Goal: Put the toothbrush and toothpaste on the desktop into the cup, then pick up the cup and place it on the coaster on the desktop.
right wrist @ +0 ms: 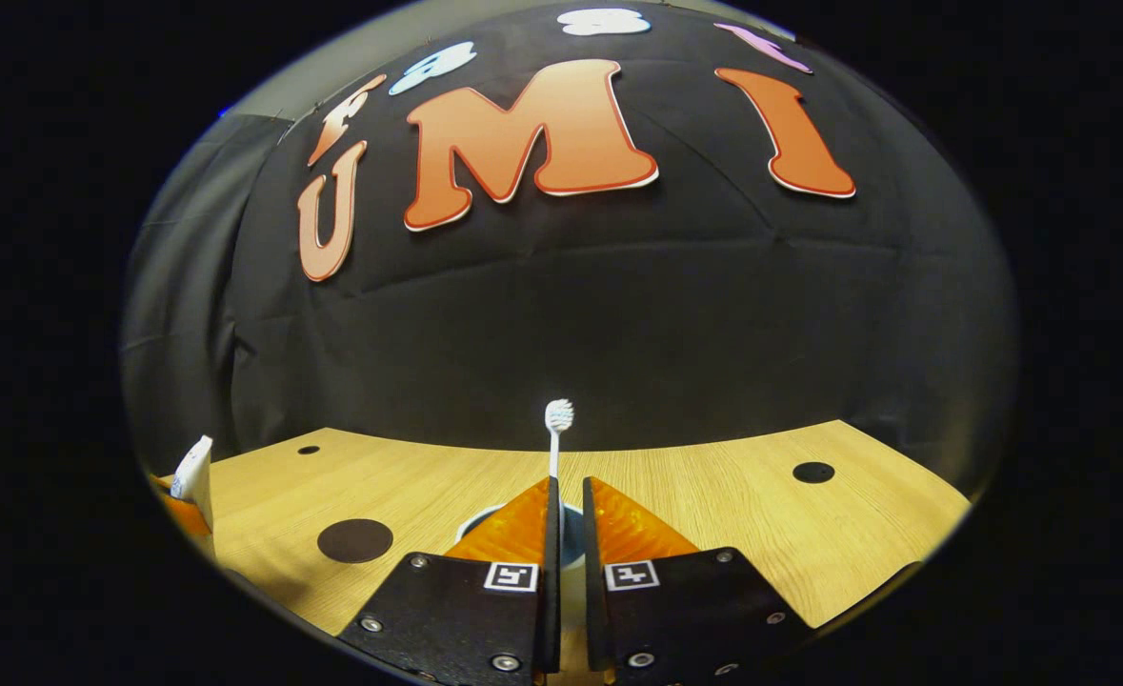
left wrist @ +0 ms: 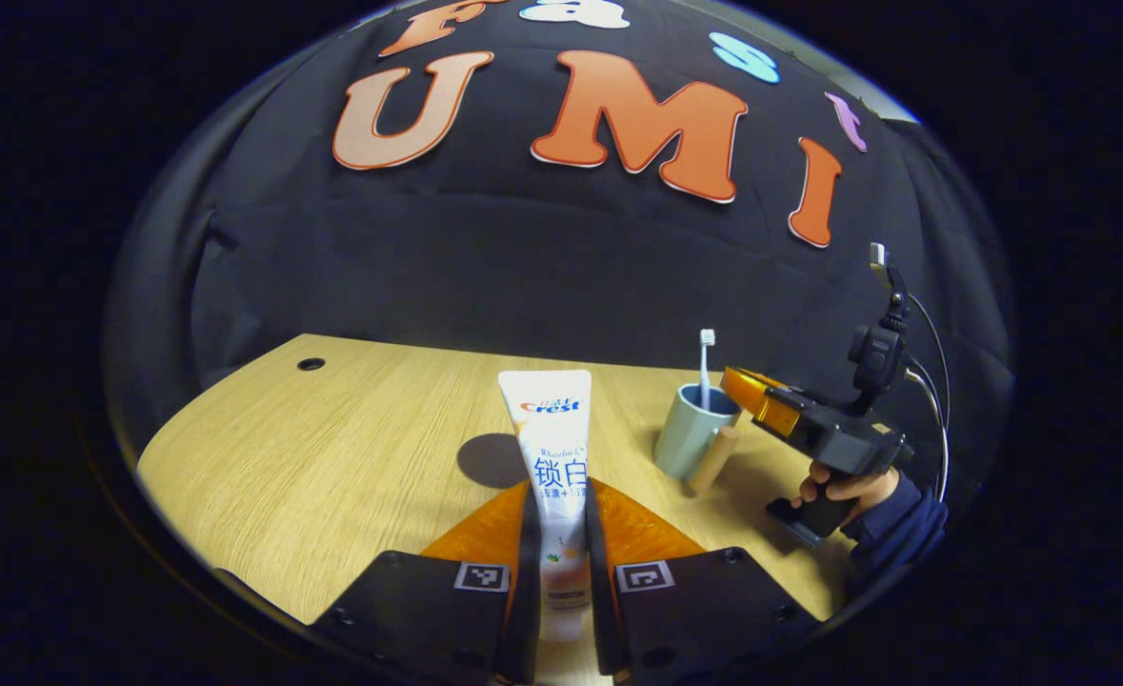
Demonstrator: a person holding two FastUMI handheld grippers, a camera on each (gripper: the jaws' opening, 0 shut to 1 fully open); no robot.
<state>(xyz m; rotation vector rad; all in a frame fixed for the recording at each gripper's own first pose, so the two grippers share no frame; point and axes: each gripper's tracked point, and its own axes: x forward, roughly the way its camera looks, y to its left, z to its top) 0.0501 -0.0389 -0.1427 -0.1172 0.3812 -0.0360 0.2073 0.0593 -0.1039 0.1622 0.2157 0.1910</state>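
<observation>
Left gripper (left wrist: 561,534) clamps white toothpaste tube (left wrist: 551,448) upright; right gripper (right wrist: 566,534) w/ white toothbrush (right wrist: 555,448) in narrow gap, grip unclear, over pale-green cup (left wrist: 694,429). Next: tube right, into cup.

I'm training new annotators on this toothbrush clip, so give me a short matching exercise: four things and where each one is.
Things:
1. toothpaste
2. toothbrush
3. cup
4. coaster

Places:
A. flat on the desktop, bare
B. standing in the cup
C. clamped upright in the left gripper
D. on the desktop, under the right gripper

Pairs: 1-C, 2-B, 3-D, 4-A
</observation>
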